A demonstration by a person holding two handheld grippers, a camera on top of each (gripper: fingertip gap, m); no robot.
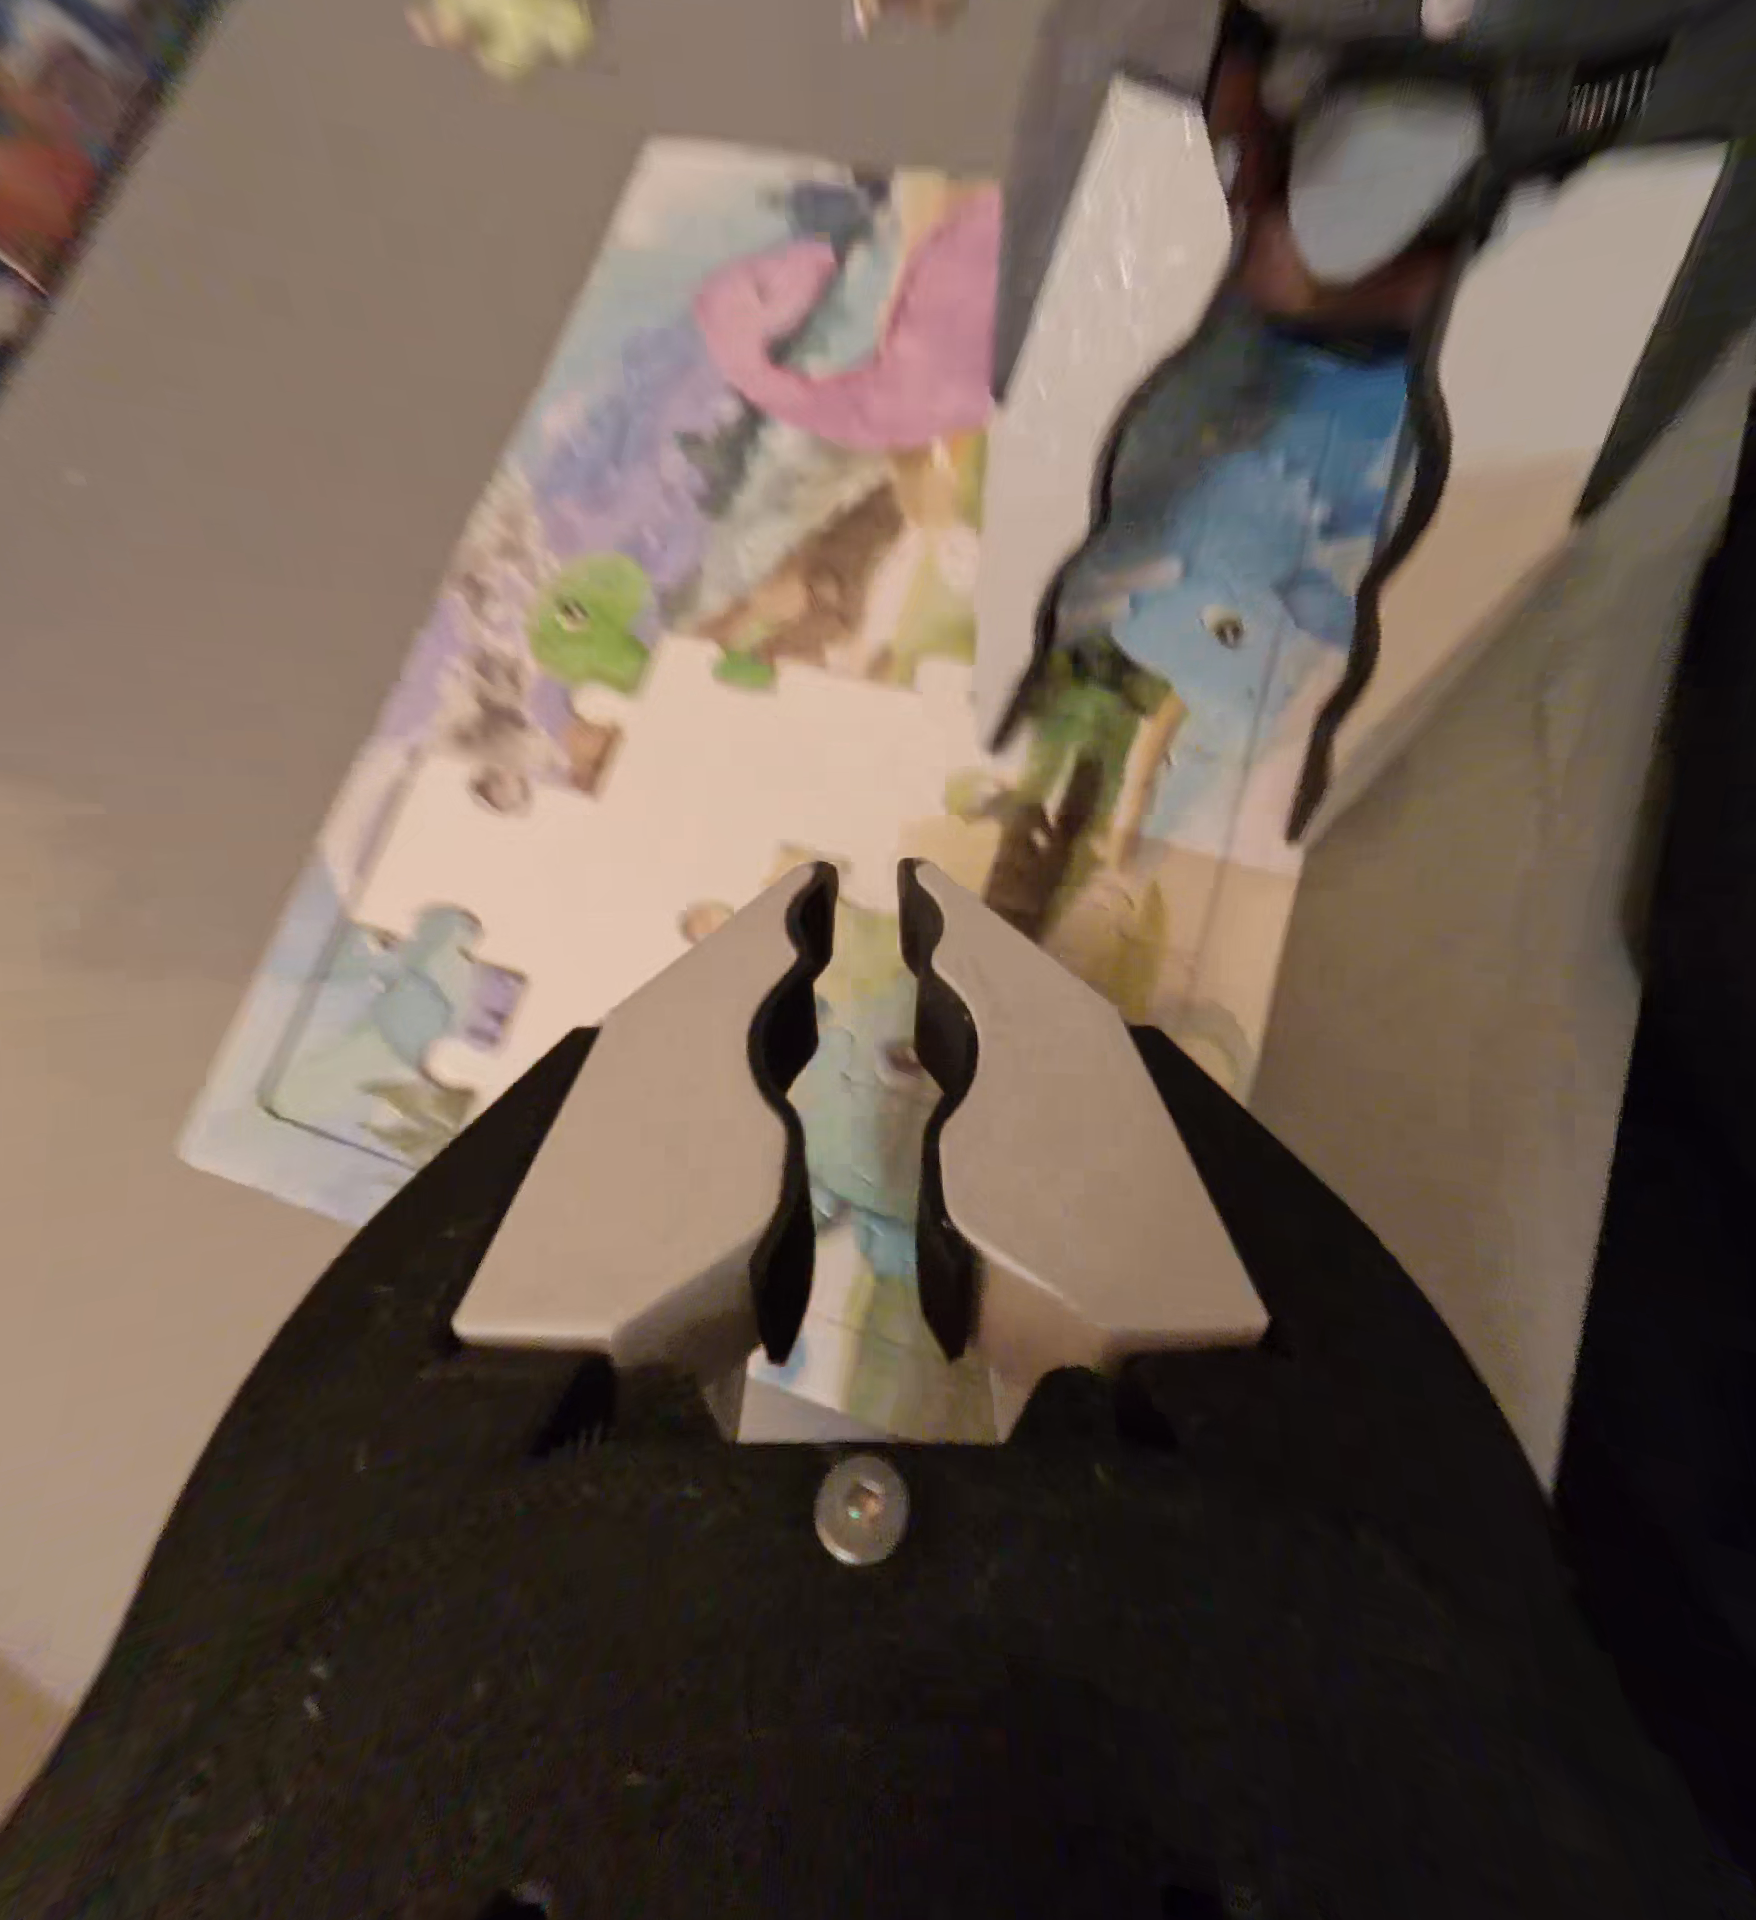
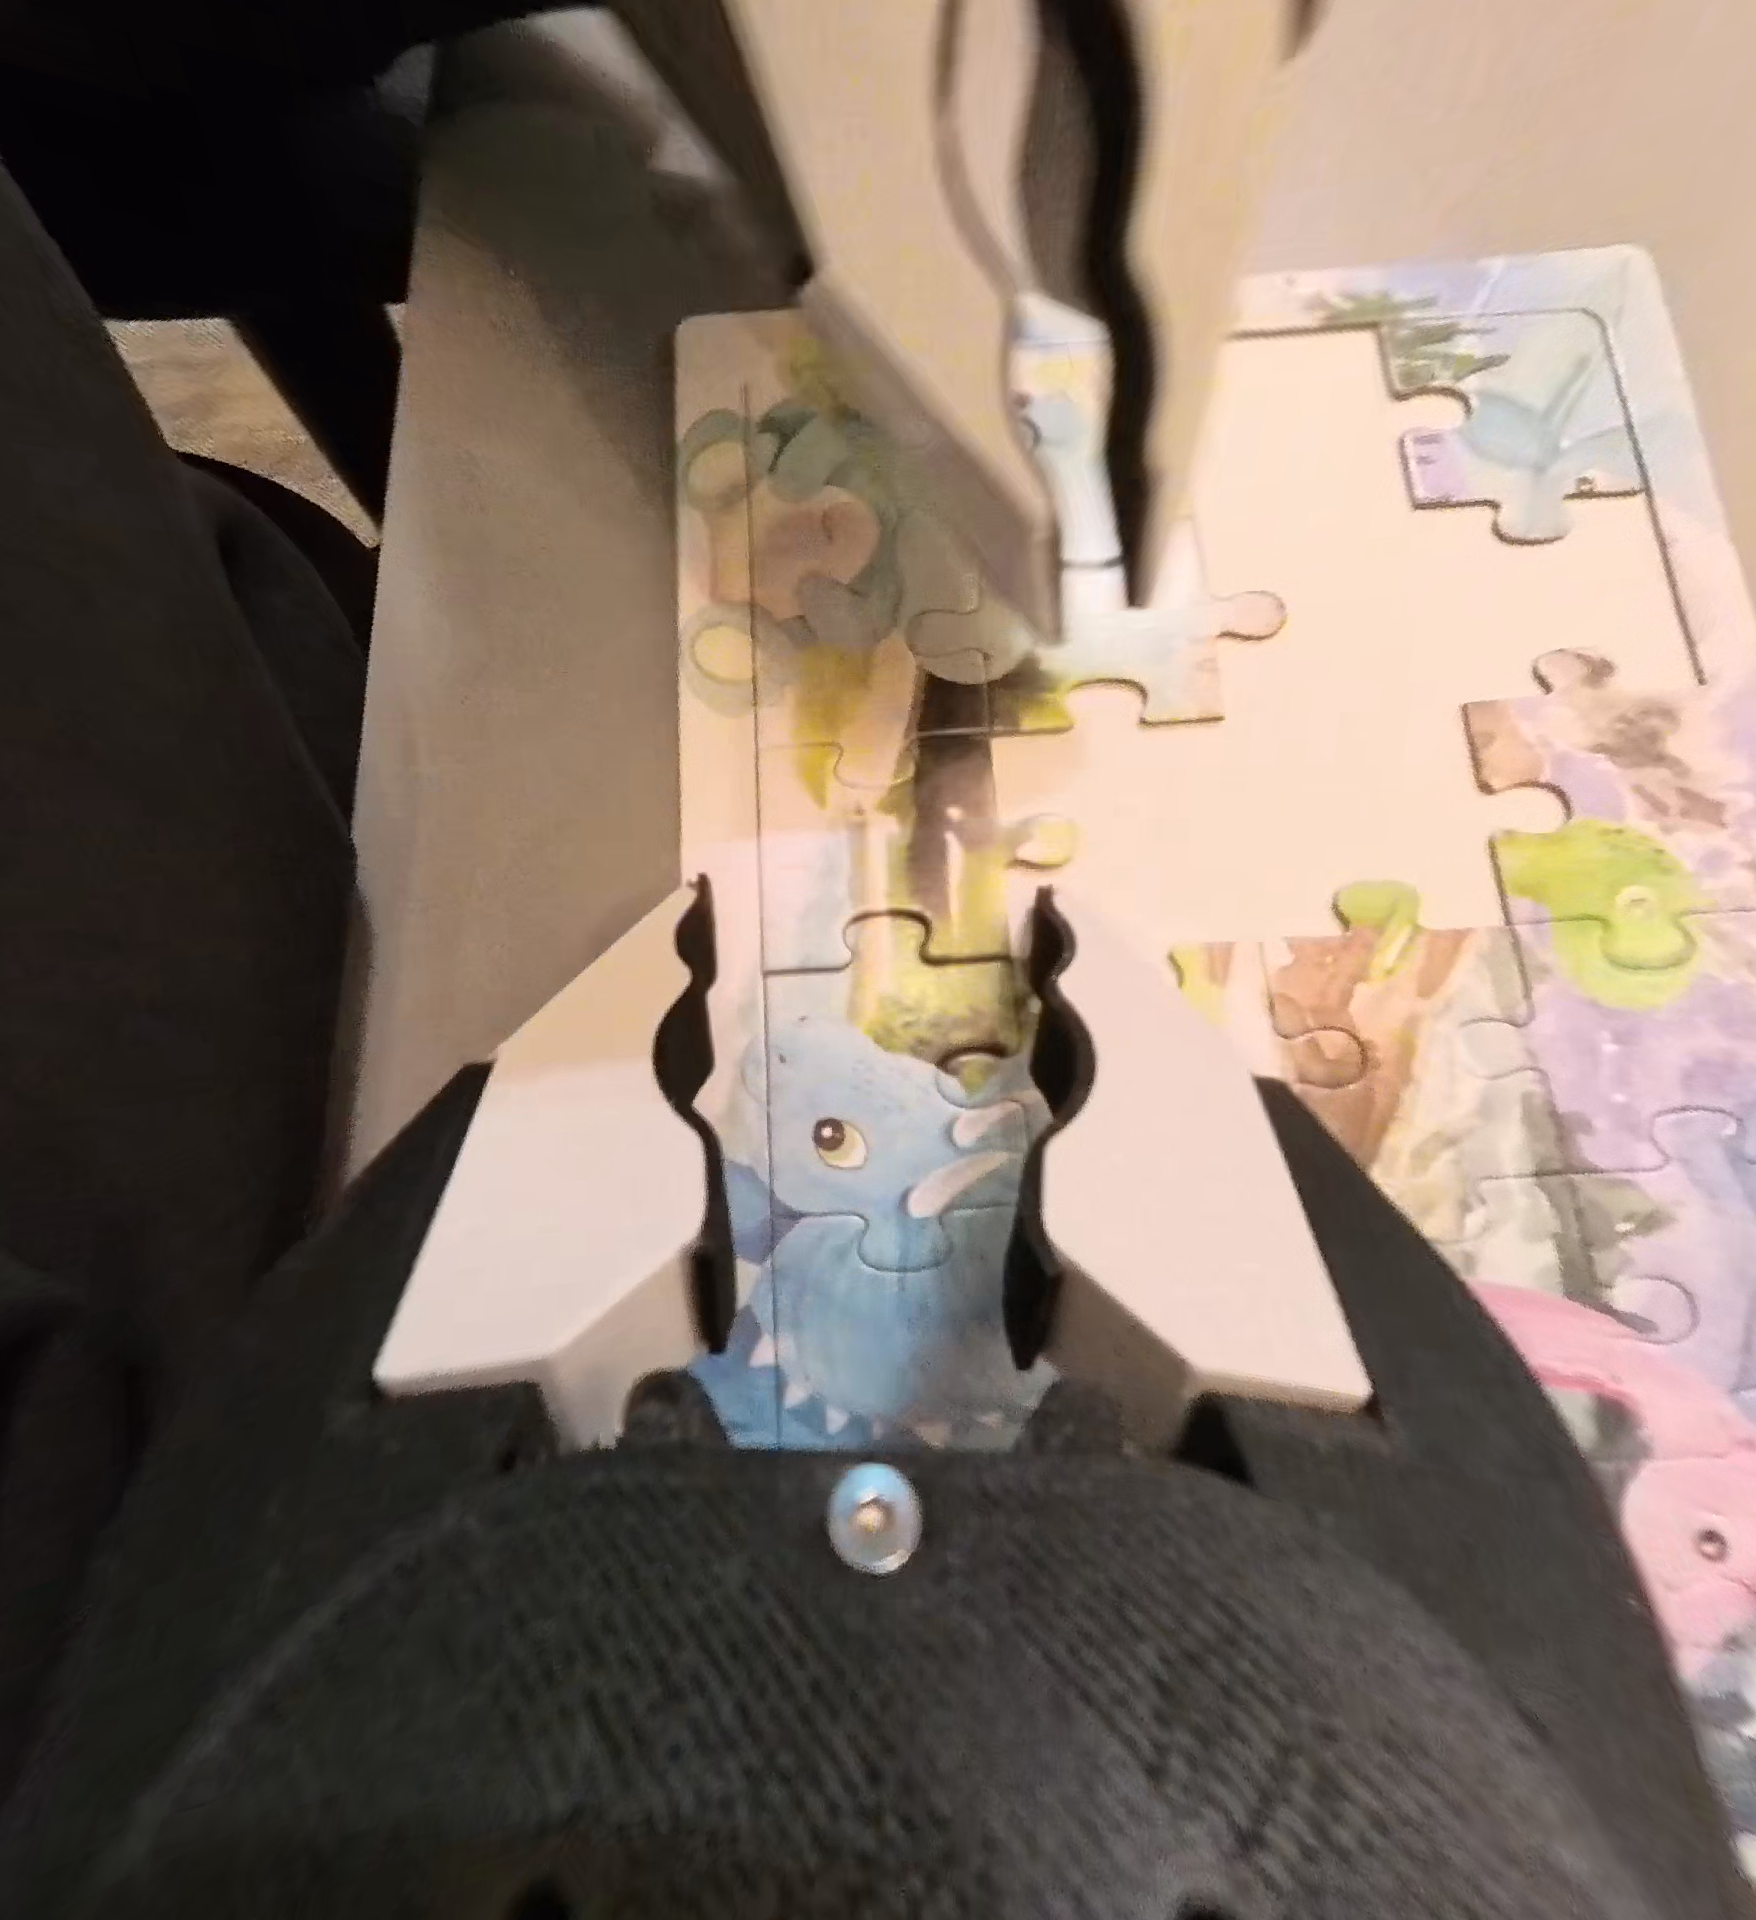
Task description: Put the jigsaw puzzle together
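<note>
Left gripper narrowly parted over the puzzle, right gripper wide, holding nothing

Likely home: children's jigsaw puzzle on plain table, dim indoor light.

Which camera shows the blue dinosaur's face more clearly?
The right wrist view: the blue dinosaur shows sharp between the right hand-held gripper's open fingers. The left wrist view shows it blurred and farther off.
</note>
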